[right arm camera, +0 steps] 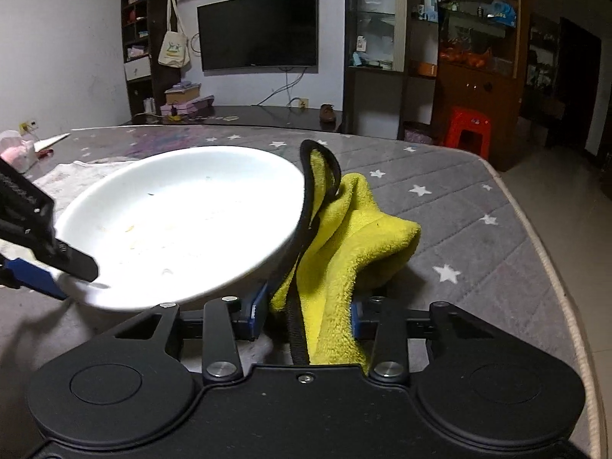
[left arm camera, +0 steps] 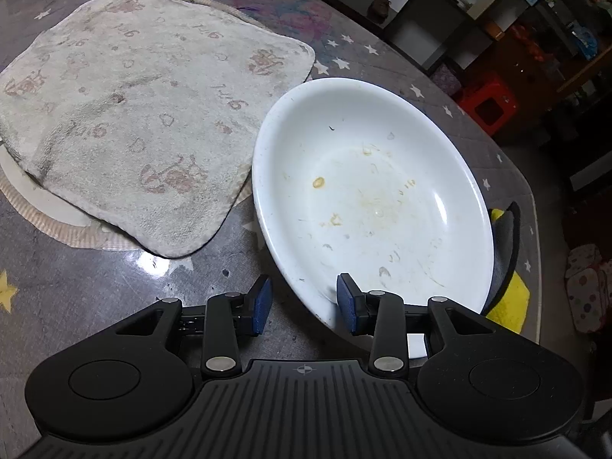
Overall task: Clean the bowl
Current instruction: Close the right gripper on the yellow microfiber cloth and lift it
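Two views from cameras mounted on hand-held grippers, both looking over a grey quilted table cover (left arm camera: 95, 287) printed with white stars.

In the left wrist view, a shallow white bowl (left arm camera: 375, 199) fills the centre and the 3 o'clock side. It is tipped, its near edge raised off the table. Yellowish dried stains and small specks dot its inside. The left gripper (left arm camera: 304, 302) sits at 6 o'clock with its blue pads set narrowly on either side of the bowl's near rim: one pad lies inside the bowl, the other outside it, and the rim passes between them. From the right wrist view the same gripper appears at 9 o'clock, clamped on that rim and holding the bowl tilted. At 10 o'clock from the bowl lies a flat, off-white towel (left arm camera: 145, 114) with faded reddish prints, spread over a beige mat (left arm camera: 49, 222). At 4 o'clock, a yellow cloth with a dark border (left arm camera: 508, 294) peeks out from behind the bowl.

In the right wrist view, the bowl (right arm camera: 183, 222) sits at 10 o'clock from the centre. The right gripper (right arm camera: 306, 317) at 6 o'clock has its jaws drawn in around the yellow microfibre cloth (right arm camera: 344, 252); the cloth is bunched between the blue pads and rises in a heap just beside the bowl's 3 o'clock edge, touching it. Beyond the table stand a wall television (right arm camera: 258, 30), shelving, and a red plastic stool (right arm camera: 466, 130).
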The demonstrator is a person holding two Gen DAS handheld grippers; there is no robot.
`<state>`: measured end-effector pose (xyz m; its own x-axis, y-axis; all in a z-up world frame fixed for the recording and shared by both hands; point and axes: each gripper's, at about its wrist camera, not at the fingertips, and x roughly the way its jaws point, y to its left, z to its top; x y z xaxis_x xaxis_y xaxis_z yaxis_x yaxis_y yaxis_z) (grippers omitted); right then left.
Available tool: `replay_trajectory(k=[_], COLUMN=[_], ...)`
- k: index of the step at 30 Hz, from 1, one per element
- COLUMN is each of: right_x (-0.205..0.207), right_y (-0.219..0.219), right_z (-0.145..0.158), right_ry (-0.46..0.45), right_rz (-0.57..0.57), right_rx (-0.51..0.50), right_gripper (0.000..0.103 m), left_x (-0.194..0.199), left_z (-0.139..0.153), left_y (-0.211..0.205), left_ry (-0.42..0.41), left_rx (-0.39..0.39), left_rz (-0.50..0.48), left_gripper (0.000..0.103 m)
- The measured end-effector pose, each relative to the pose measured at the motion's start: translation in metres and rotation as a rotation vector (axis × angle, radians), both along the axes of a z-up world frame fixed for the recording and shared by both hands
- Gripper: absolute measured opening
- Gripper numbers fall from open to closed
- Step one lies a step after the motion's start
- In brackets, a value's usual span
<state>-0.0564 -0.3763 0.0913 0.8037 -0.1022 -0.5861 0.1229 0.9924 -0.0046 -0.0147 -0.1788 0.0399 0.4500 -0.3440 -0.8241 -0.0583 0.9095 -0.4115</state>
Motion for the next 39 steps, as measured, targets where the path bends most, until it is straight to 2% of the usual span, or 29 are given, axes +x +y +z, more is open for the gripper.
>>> replay_trajectory(k=[4,6,8,10,15,27,39], right_x=[0.006,0.008,0.008,0.005,-0.005,-0.050,-0.092], right_y=[0.000,0.000,0.000,0.000,-0.003,0.016,0.052], right_z=[-0.005,-0.005,-0.005,-0.005,-0.003,0.002,0.009], right_ry=[0.002,0.002,0.003,0.002,0.001,0.009,-0.004], right_rz=[0.022,0.041,0.058,0.075,0.088,0.172,0.262], right_rx=[-0.022,-0.034,-0.043,-0.053,-0.030,-0.027,-0.047], right_gripper=[0.040,0.037,0.033,0.029,0.026,0.025,0.025], left_x=[0.000,0.000,-0.001,-0.001,-0.001,-0.008,-0.029], left_z=[0.000,0.000,0.001,0.002,0.002,0.003,0.006], left_y=[0.000,-0.001,-0.003,-0.005,-0.004,0.013,0.012], left_ry=[0.001,-0.002,-0.012,-0.018,-0.025,0.009,-0.017], left_rx=[-0.003,-0.005,-0.006,0.003,0.009,0.030,0.094], left_rz=[0.001,0.000,-0.015,-0.024,-0.064,-0.218,-0.264], left_gripper=[0.037,0.030,0.027,0.027,0.027,0.027,0.031])
